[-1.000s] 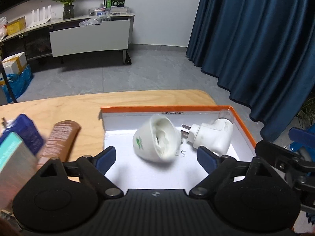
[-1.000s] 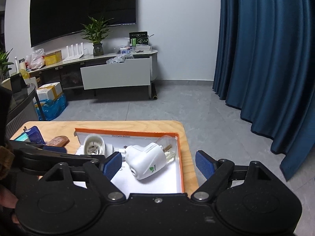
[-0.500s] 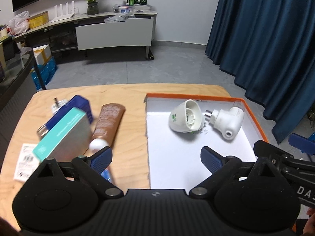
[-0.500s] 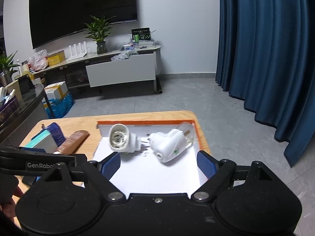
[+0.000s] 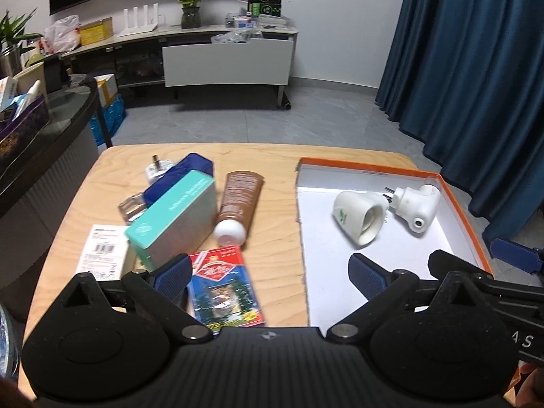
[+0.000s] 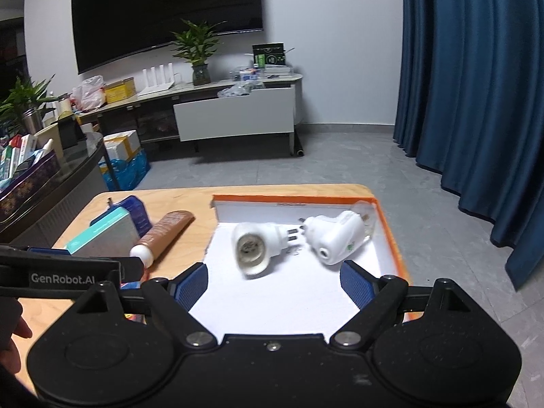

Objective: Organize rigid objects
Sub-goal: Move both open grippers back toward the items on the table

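Seen from above on a light wooden table point(image 5: 272, 176), left to right: a flat white printed leaflet with barcodes point(image 5: 102, 255) at the near left edge; beside it a teal-topped silver rectangular box point(image 5: 176, 217), leaning against a dark blue box point(image 5: 183, 176) with a small white plug with metal pins point(image 5: 156, 168) and a clear glass bottle point(image 5: 131, 205) just behind. Next, a brown plastic tube with a white cap point(image 5: 238, 200) lying flat, cap toward the viewer, and below it a glossy red and blue printed packet point(image 5: 224, 289). Left gripper point(image 5: 268, 272) hovering above that packet and the table, blue-padded jaws wide apart after just opening further, clamped on nothing. Farther right, a shallow white cardboard box lid with orange rim point(image 5: 455, 204); inside it, on their sides and almost touching, a white round plug-in socket device with a green logo point(image 5: 360, 217) and a white angled plug-in vaporiser with prongs point(image 5: 418, 207). At the far right, right gripper point(image 6: 273, 280) poised over the near part of the lid, blue jaws spread apart and empty, both white devices lying just beyond the tips.
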### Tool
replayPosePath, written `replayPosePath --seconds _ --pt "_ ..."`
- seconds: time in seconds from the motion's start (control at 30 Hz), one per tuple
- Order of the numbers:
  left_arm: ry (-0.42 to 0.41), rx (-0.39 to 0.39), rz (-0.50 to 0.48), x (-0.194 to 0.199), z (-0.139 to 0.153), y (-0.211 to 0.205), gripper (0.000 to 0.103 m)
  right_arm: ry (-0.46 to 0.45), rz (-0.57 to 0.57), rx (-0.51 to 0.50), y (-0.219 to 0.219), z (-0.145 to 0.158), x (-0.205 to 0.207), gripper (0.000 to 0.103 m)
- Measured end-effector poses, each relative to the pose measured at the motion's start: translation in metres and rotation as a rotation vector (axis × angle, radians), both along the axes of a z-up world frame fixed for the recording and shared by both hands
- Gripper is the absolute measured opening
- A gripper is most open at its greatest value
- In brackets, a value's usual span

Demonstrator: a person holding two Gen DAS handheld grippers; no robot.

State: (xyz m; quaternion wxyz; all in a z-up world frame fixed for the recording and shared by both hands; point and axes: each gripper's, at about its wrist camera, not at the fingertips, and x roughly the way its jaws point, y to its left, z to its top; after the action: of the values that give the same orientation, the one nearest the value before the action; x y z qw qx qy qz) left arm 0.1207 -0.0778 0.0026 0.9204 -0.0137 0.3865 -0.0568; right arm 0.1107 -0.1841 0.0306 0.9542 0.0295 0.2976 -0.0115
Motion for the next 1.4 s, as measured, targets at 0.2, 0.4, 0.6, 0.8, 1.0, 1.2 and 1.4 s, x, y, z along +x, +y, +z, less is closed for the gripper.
replayPosePath --seconds 0.2,0.4,0.6,0.8,1.0,1.2,1.4 --pt "0.002 -0.010 0.023 -0.007 -0.001 0.014 0.101 0.009 0.028 -0.004 0.014 -0.002 -0.003 0.100" --pt "0.000 -0.026 0.048 -0.013 -0.003 0.032 0.101 0.020 0.061 -0.011 0.029 -0.005 -0.005 0.100" --pt "0.003 -0.025 0.076 -0.021 -0.007 0.051 0.101 0.032 0.106 -0.014 0.048 -0.011 -0.004 0.100" --pt "-0.001 -0.018 0.095 -0.030 -0.010 0.071 0.101 0.059 0.156 0.011 0.067 -0.018 -0.003 0.100" --pt "-0.008 -0.051 0.099 -0.035 -0.014 0.090 0.101 0.071 0.204 0.016 0.084 -0.022 -0.002 0.100" --pt "0.005 -0.034 0.104 -0.034 -0.026 0.105 0.101 0.089 0.201 0.018 0.086 -0.029 0.000 0.100" --pt "0.000 0.053 0.091 -0.025 -0.038 0.123 0.101 0.101 0.185 0.027 0.081 -0.033 0.000 0.100"
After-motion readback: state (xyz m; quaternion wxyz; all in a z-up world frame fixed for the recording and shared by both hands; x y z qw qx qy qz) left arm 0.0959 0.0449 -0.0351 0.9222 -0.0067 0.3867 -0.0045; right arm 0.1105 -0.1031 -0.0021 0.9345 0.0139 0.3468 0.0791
